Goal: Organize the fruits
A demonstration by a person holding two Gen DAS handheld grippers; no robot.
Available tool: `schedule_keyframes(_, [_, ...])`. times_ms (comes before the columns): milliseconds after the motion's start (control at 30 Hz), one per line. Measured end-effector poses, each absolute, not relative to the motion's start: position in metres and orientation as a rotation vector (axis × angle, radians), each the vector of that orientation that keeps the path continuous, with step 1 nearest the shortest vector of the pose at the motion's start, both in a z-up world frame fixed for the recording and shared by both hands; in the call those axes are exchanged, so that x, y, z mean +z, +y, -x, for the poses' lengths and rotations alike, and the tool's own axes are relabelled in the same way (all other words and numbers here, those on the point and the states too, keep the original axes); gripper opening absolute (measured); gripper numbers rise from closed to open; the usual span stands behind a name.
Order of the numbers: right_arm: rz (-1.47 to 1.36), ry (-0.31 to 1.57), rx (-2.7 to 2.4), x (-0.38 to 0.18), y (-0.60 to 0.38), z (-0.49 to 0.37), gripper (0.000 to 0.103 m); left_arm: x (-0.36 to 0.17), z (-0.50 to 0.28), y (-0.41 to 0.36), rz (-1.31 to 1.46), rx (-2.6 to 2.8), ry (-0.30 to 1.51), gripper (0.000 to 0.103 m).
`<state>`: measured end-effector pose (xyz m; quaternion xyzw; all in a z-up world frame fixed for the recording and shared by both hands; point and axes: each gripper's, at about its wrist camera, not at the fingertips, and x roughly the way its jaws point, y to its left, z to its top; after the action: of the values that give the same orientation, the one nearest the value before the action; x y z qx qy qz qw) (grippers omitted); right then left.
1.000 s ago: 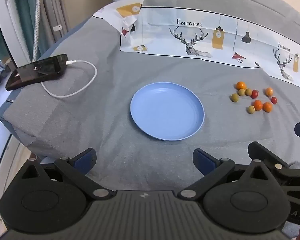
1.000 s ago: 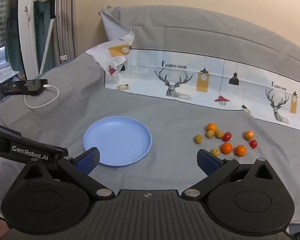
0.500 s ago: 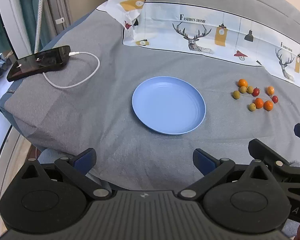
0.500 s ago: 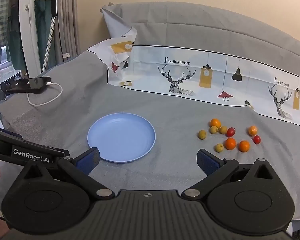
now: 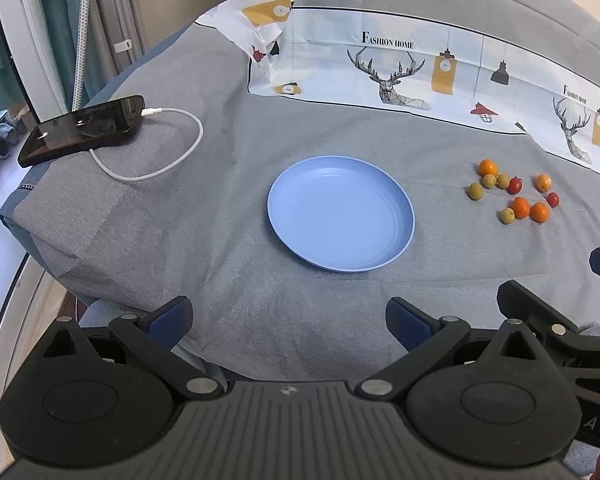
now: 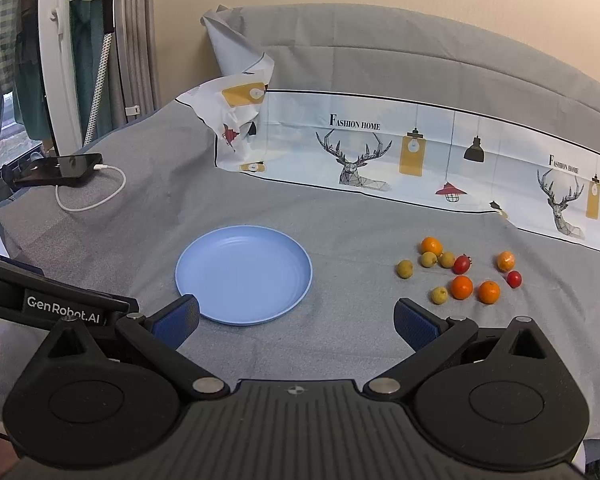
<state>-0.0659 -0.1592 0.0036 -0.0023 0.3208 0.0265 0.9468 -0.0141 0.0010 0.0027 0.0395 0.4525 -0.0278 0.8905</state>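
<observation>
A round blue plate (image 6: pixel 244 274) lies flat and empty on the grey cloth (image 6: pixel 339 216), and everything else is placed from it. To the plate's right, well apart from its rim, sits a loose cluster of small fruits (image 6: pixel 459 272): four orange ones, four dull yellow-green ones and two red ones, all resting on the cloth. The cluster is wider than it is deep, its long axis running roughly left to right, from the yellow-green fruit (image 6: pixel 404 269) nearest the plate out to the small red fruit (image 6: pixel 514 279) farthest from it. The fruits are round, so they show no clear pointing direction. Beyond the plate a white printed cloth with deer and lamps (image 6: pixel 419 160) stretches across the back. Far to the plate's left a black phone (image 5: pixel 82 130) lies with a white cable (image 5: pixel 160 152) looping from it. The left gripper (image 5: pixel 288 320) hovers on the near side of the plate with its jaws spread wide and nothing between them. The right gripper (image 6: pixel 296 320) is likewise spread apart and empty, near the plate's front edge, short of the fruits.
</observation>
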Motion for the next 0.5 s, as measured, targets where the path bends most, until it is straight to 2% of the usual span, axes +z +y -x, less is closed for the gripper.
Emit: schedule_keyframes(500, [0.012,0.65,0.068,0.0038,-0.1597,0.0667,0.103,0.0022,0.0132,-0.0006,-0.089,-0.049,0.94,0.103])
